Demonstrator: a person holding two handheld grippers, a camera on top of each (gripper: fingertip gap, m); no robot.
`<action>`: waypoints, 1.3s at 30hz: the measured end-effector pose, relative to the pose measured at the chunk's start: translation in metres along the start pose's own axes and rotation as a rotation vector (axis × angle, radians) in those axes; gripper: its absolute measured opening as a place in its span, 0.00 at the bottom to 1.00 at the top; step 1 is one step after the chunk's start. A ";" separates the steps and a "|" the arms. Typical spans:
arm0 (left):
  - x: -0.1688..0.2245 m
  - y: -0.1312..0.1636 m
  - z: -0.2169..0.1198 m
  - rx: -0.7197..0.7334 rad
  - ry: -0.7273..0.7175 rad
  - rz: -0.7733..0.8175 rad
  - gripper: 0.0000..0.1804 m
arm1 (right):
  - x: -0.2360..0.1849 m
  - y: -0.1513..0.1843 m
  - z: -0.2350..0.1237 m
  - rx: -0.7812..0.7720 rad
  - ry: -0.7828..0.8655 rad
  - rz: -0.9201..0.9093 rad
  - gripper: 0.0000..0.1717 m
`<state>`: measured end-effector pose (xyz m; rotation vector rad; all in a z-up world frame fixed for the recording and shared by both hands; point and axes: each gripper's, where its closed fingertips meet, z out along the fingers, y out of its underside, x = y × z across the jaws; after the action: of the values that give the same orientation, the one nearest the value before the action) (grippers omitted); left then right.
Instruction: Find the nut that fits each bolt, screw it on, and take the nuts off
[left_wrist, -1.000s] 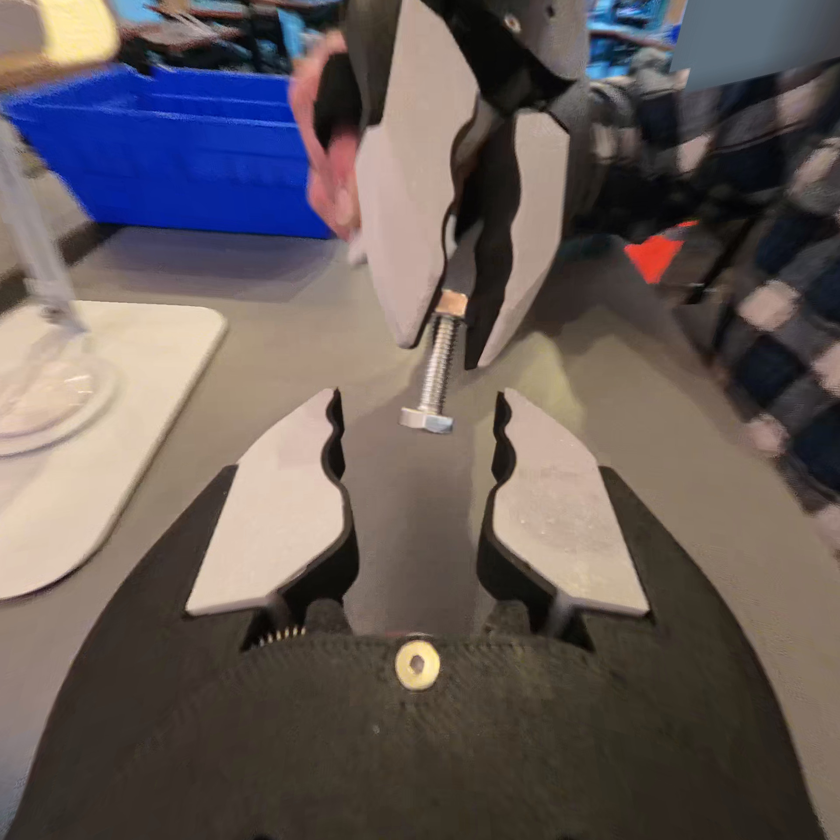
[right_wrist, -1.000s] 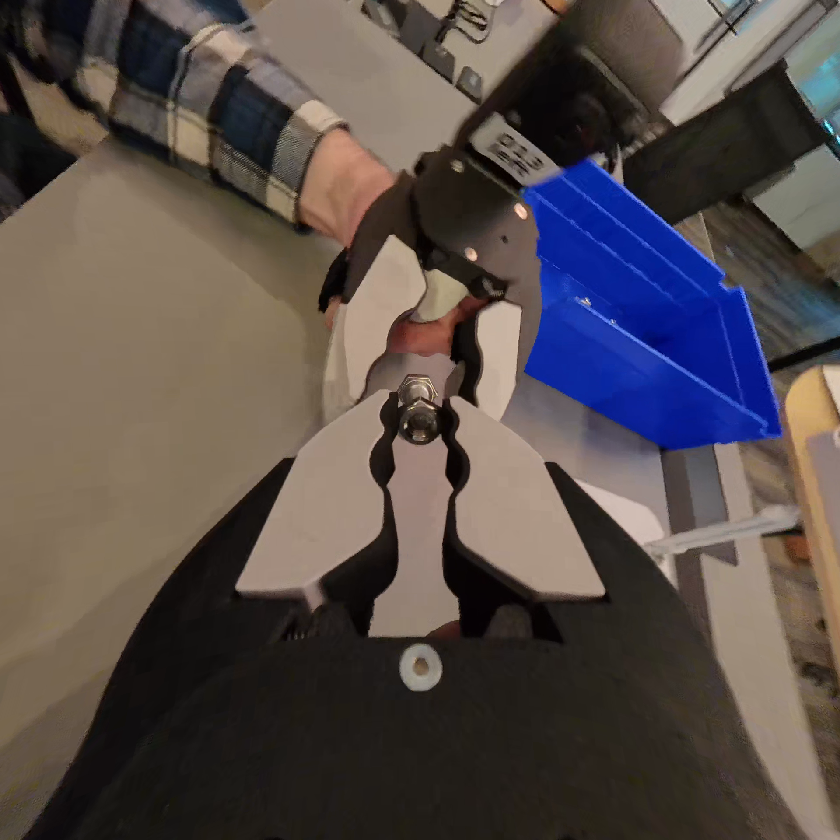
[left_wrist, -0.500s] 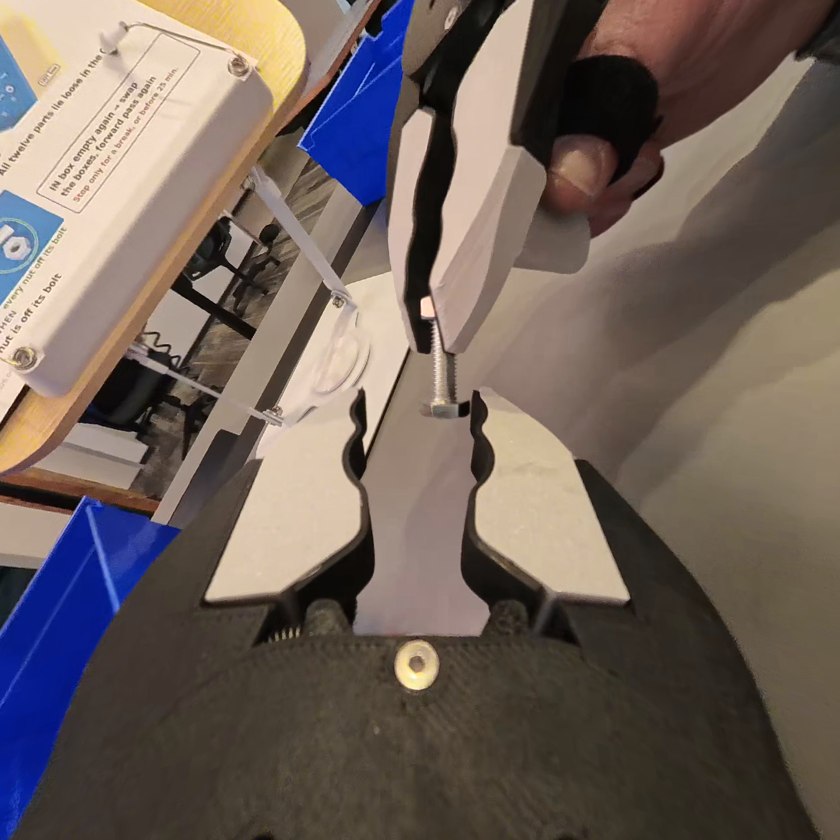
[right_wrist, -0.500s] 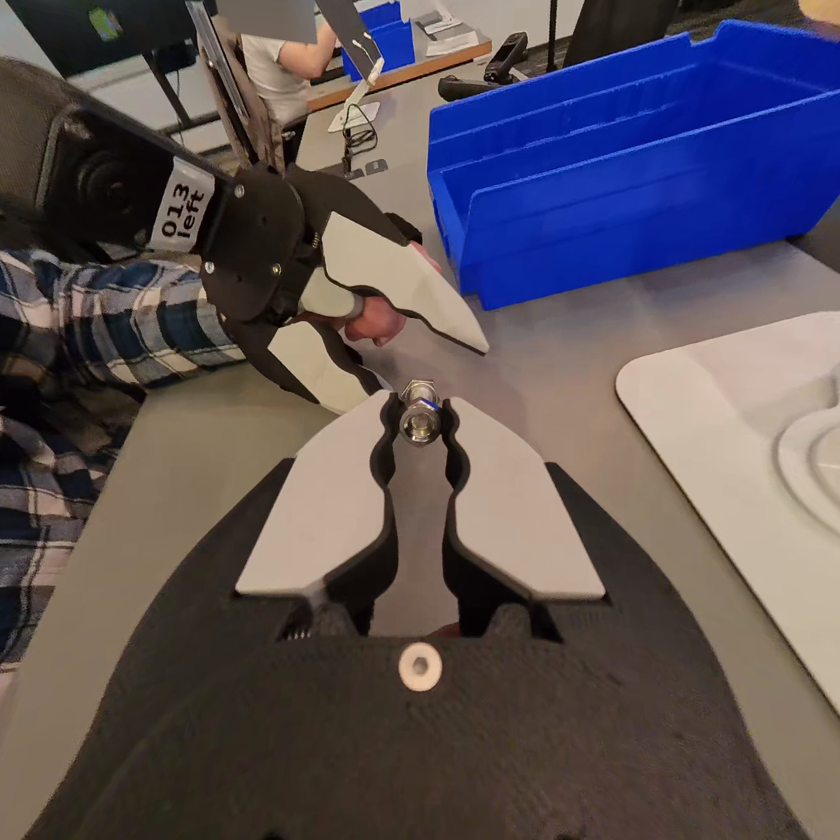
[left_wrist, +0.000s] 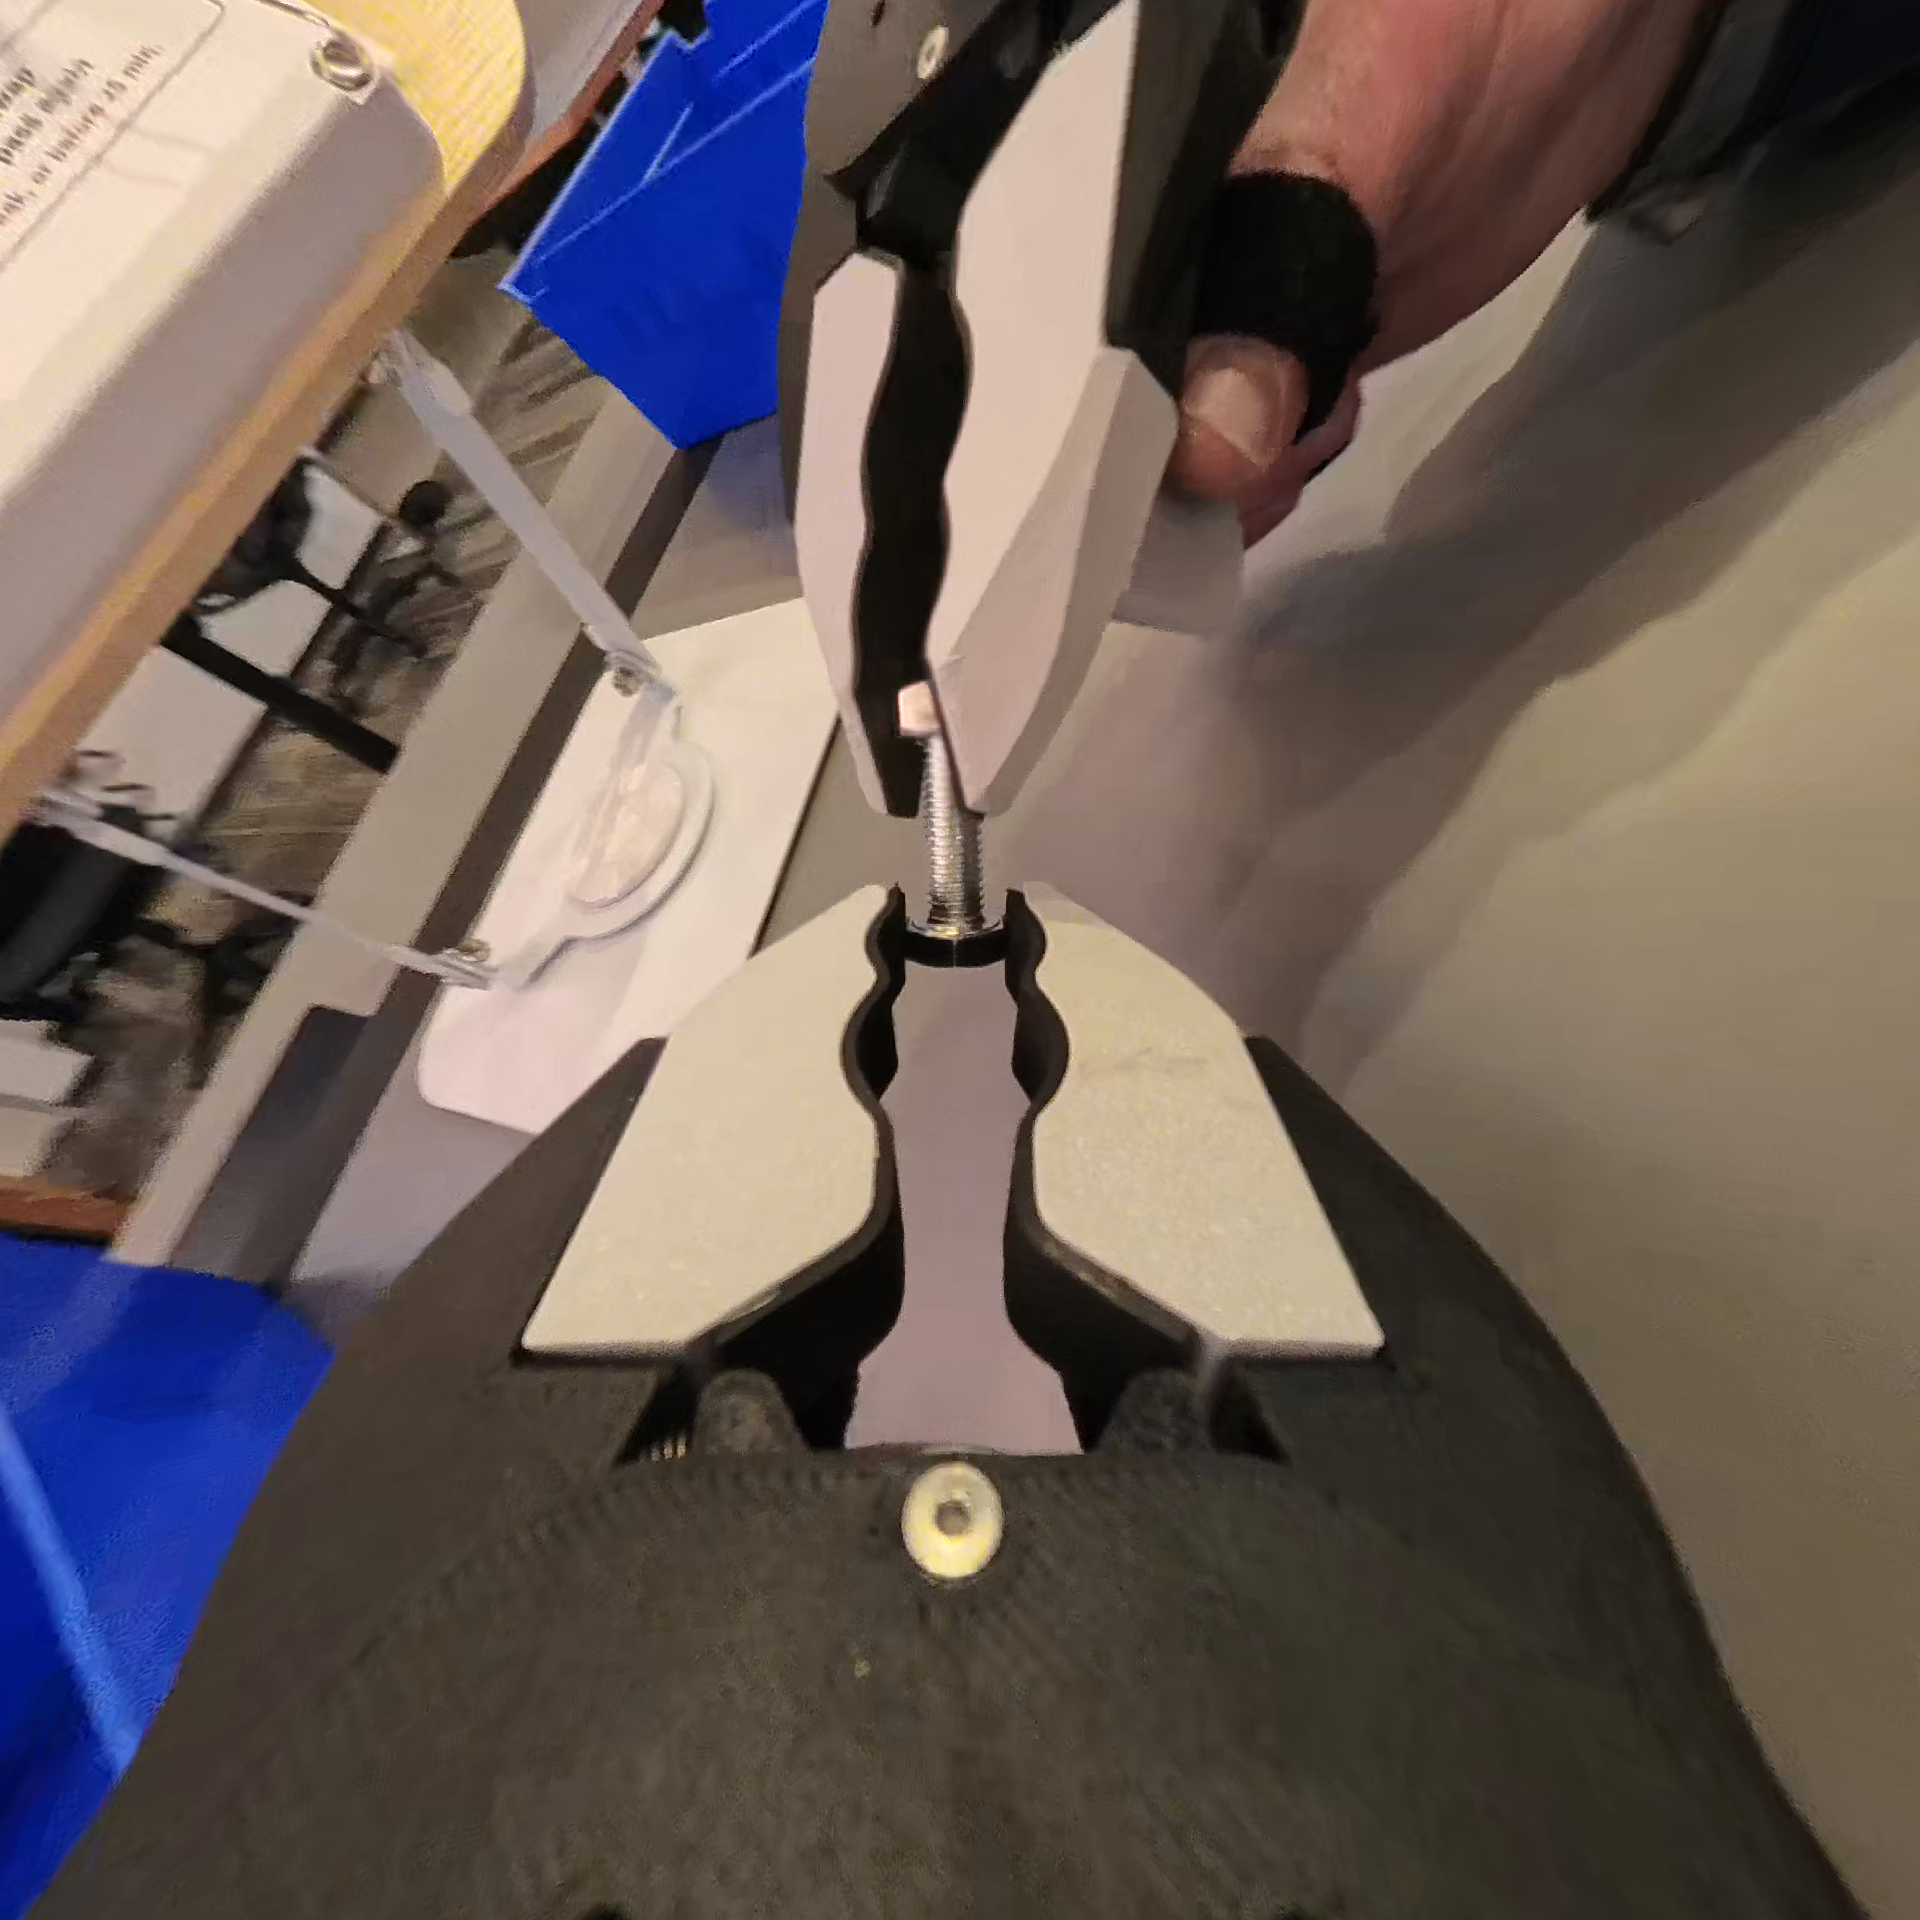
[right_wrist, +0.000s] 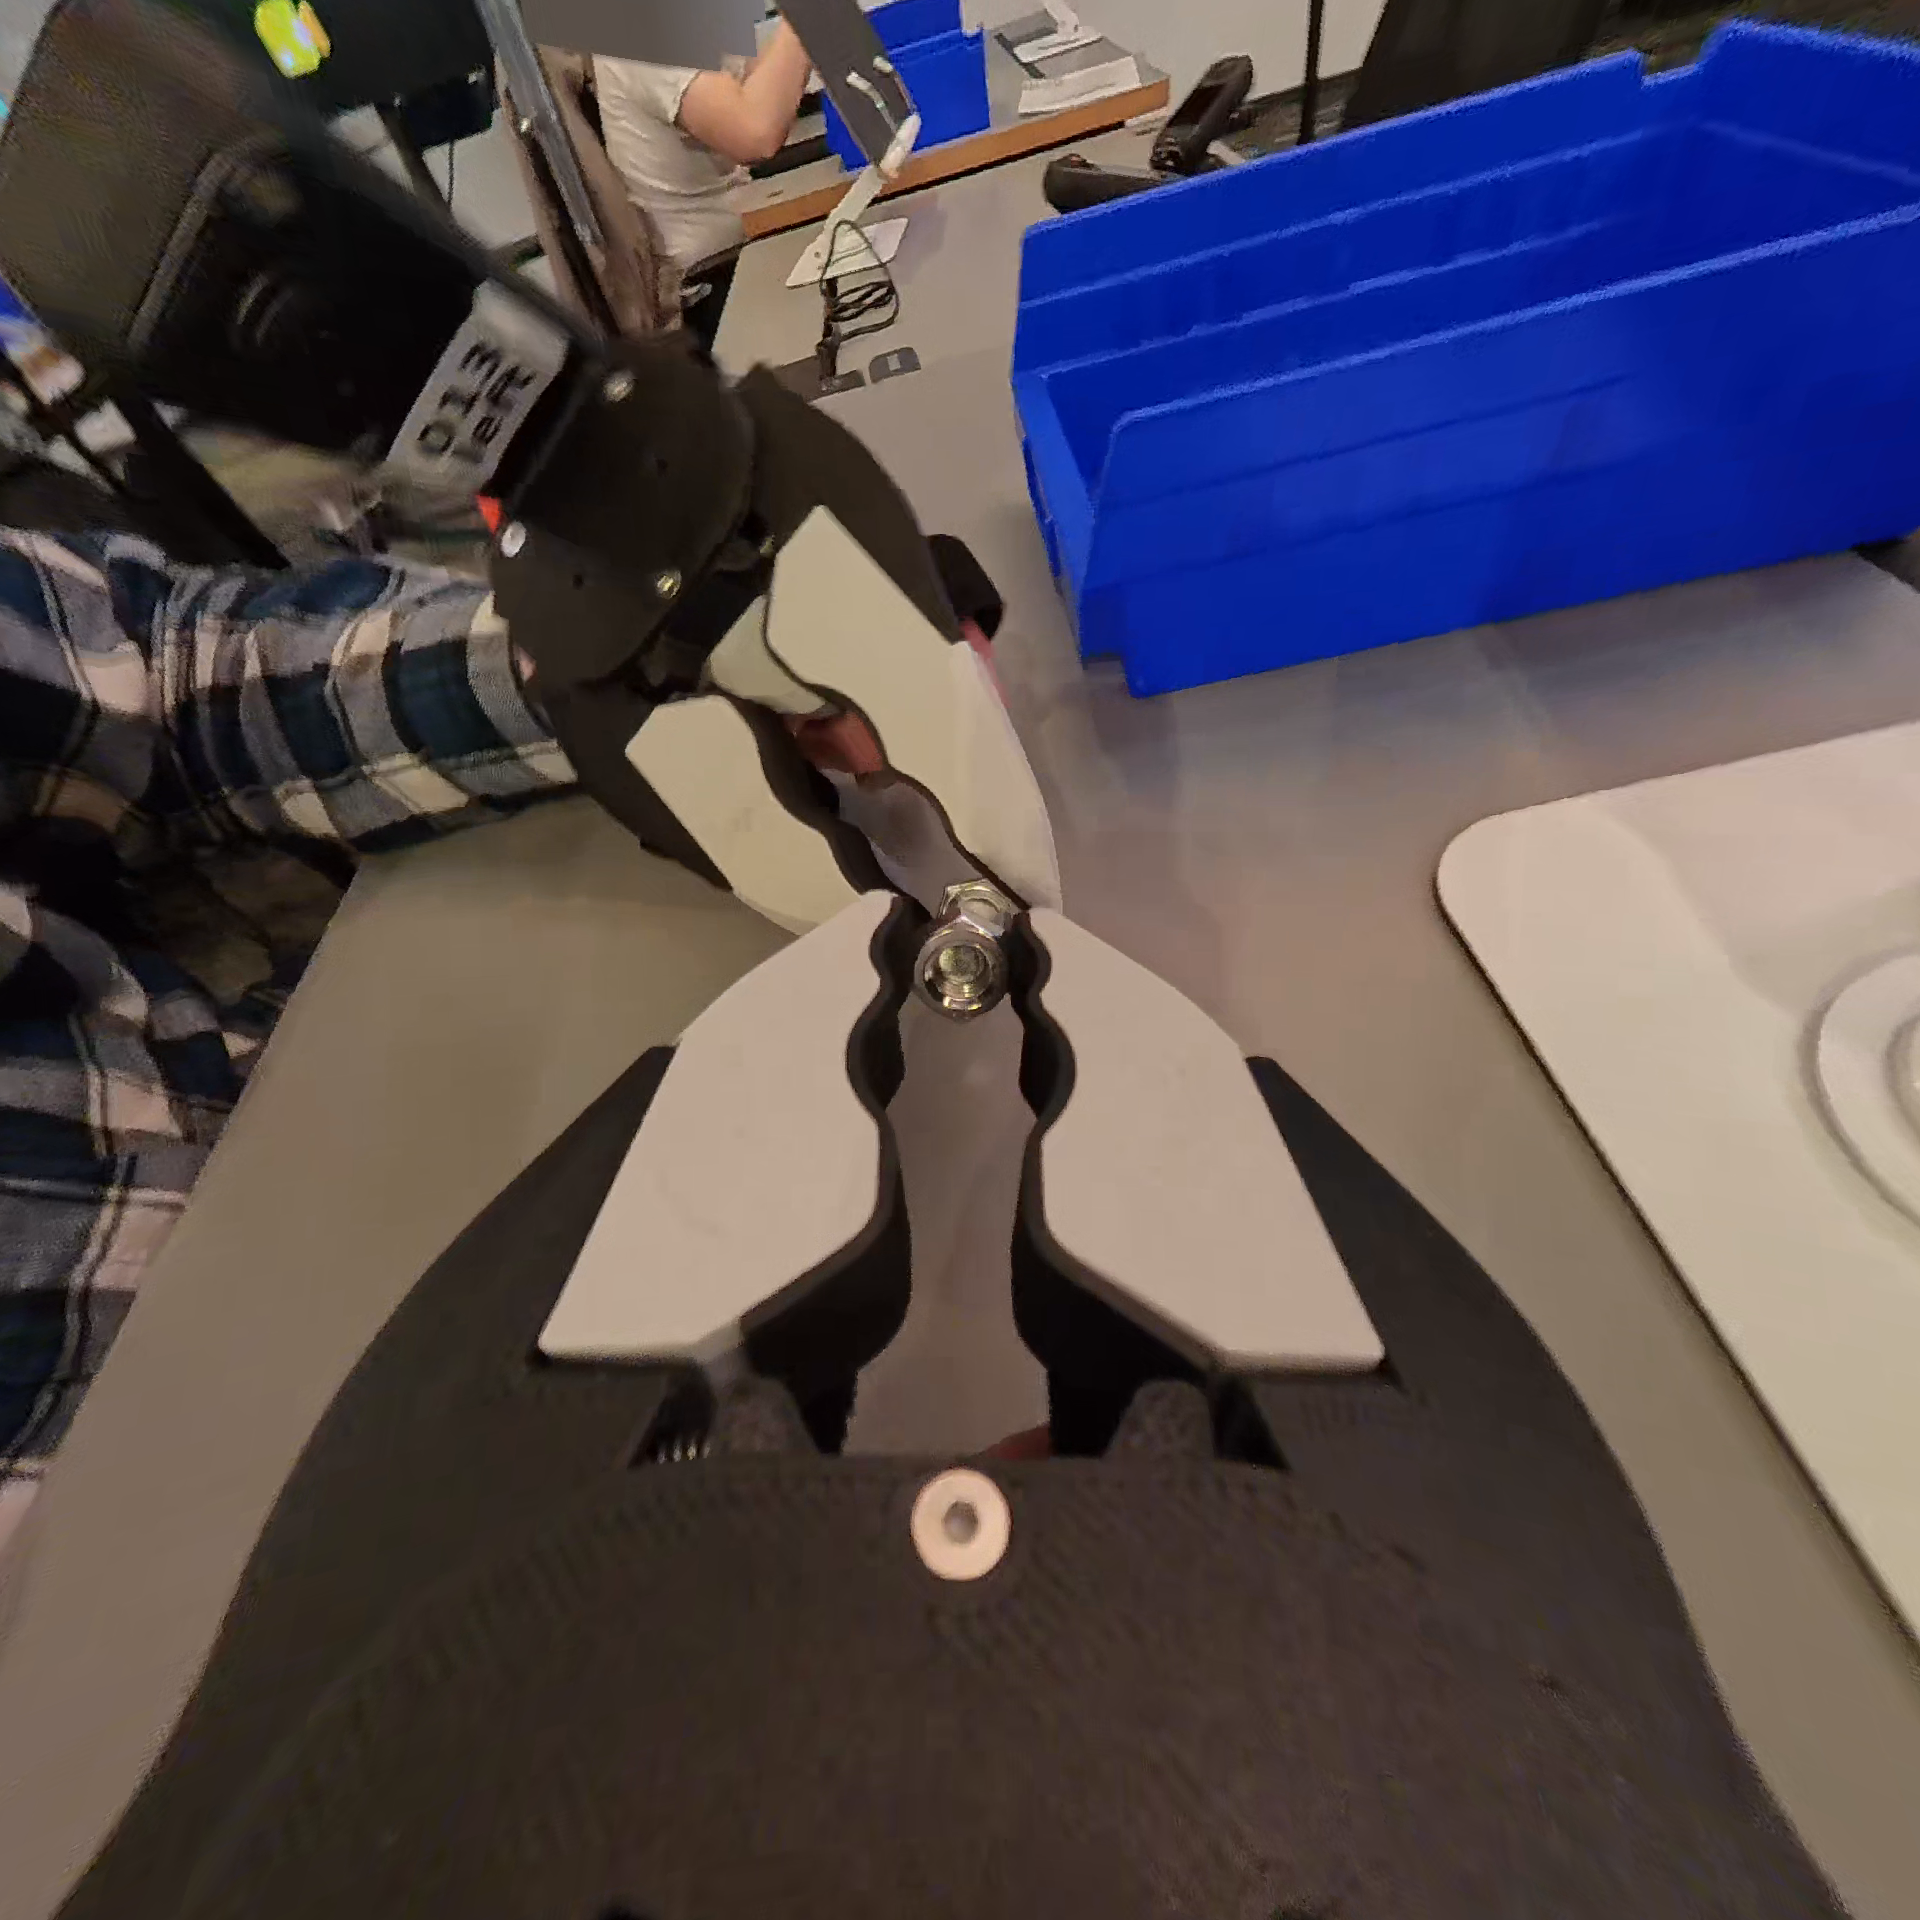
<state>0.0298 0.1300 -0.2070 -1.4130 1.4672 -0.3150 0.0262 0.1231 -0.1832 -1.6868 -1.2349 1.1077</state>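
The left gripper (left_wrist: 951, 935) has its jaws clamped on the hexagonal head of the threaded silver steel bolt (left_wrist: 948, 842). At twelve o'clock, the right gripper (right_wrist: 961, 971) pinches the silver hexagonal nut (right_wrist: 961, 982), above the grey desk (right_wrist: 1299, 831).

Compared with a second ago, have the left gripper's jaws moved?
Yes. The left gripper has closed its jaws inward onto the bolt head, which the right gripper holds by the nut end.

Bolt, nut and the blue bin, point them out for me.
bolt (left_wrist: 943, 831), left wrist view, threaded shank.
nut (right_wrist: 962, 982), right wrist view, near face.
blue bin (right_wrist: 1507, 436), right wrist view, front wall.
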 end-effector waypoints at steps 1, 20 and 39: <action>0.002 -0.002 -0.002 0.018 0.037 -0.036 0.10 | -0.002 -0.001 0.000 -0.012 -0.004 -0.040 0.11; 0.017 -0.016 -0.018 0.211 0.409 -0.414 0.10 | -0.004 -0.037 -0.045 -0.115 0.190 -0.684 0.11; 0.015 -0.012 -0.012 0.189 0.371 -0.391 0.10 | 0.181 -0.035 -0.315 -0.074 0.947 -0.176 0.11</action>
<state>0.0305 0.1085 -0.1997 -1.5342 1.3948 -0.9799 0.3392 0.2814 -0.0815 -1.7724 -0.7680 0.0808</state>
